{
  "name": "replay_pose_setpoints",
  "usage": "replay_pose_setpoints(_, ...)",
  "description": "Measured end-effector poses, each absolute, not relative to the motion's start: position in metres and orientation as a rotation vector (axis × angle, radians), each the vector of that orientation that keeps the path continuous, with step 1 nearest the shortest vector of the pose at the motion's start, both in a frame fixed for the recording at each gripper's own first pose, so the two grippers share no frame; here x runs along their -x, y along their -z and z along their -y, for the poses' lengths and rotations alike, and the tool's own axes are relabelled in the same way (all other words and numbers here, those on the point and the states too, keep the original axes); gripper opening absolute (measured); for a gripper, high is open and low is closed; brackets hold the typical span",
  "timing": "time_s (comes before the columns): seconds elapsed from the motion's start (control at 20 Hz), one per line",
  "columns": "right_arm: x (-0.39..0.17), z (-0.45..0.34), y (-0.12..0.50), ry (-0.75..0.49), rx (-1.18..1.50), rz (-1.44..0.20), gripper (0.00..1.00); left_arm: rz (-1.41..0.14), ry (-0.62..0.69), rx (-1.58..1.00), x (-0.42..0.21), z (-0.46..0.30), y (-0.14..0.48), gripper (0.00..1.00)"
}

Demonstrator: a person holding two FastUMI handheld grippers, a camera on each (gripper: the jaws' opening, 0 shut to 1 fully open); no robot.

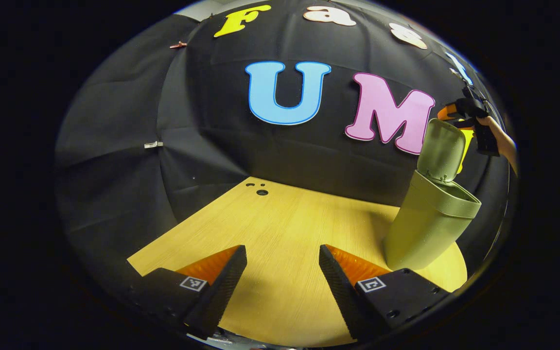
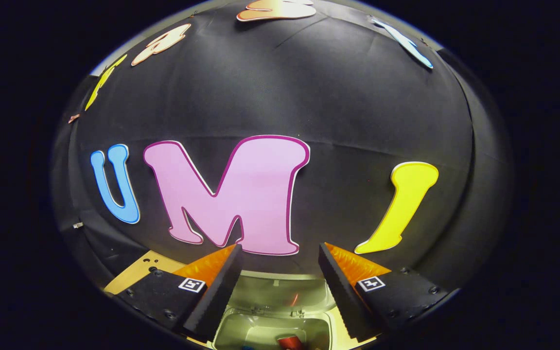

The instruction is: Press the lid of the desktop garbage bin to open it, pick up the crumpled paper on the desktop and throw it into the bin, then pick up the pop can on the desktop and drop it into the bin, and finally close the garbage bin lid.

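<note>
With the bin point(image 1: 430, 218) standing open and something red showing in its well in the right gripper view, the step in hand looks to be the last one — bringing the lid point(image 1: 441, 150) down. The right gripper point(image 2: 280, 291) hovers above the open mouth with its fingers spread and nothing between them; to do this well I would bring one finger, or the two pressed together, over behind the lid's top edge and push forward and down in a smooth arc about the hinge, not straight down, so that the light bin does not tip or slide on the counter point(image 1: 280, 228). Whether the lid must click home I cannot tell. The left gripper point(image 1: 282, 287), also spread and empty, hangs low over bare counter, near enough to steady the bin's body if needed. The bin is a dull olive green — tall, tapering toward its base, with a broad collar at the rim — standing at the counter's right side near the black cloth wall, its lid hinged at the back and tipped upright.
</note>
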State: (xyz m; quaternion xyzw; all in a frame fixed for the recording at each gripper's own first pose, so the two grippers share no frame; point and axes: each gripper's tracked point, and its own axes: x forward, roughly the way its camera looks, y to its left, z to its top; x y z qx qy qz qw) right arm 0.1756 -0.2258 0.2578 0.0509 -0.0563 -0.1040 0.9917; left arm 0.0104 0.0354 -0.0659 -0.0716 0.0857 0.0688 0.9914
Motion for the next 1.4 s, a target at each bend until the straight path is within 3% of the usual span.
replay_pose_setpoints(0.65,-0.115,0.205,-0.216,0.189,-0.146,0.101,0.98,-0.184,-0.092,0.109,-0.019,-0.027,0.066,0.96)
replay_pose_setpoints(1.4,-0.084,0.186,-0.091,0.173,-0.164,-0.063,0.98,-0.228,-0.061,0.082,-0.015,-0.008,0.087,0.96)
